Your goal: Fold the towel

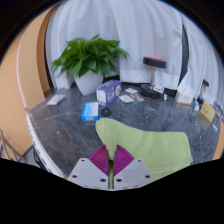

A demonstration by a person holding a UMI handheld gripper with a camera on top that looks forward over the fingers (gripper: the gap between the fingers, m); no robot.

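On the desk (60,125) just ahead of the fingers (111,160), the towel (150,148) is spread flat; soft and floppy, probably best pinched at a corner. Fingers nearly closed, nothing held.

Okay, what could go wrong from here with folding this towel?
The gripper sits over the near edge of the light green towel with its fingers close together, and no cloth visibly between them, so it may lift nothing. A wide sweep could knock the blue box or the potted plant beyond the towel.
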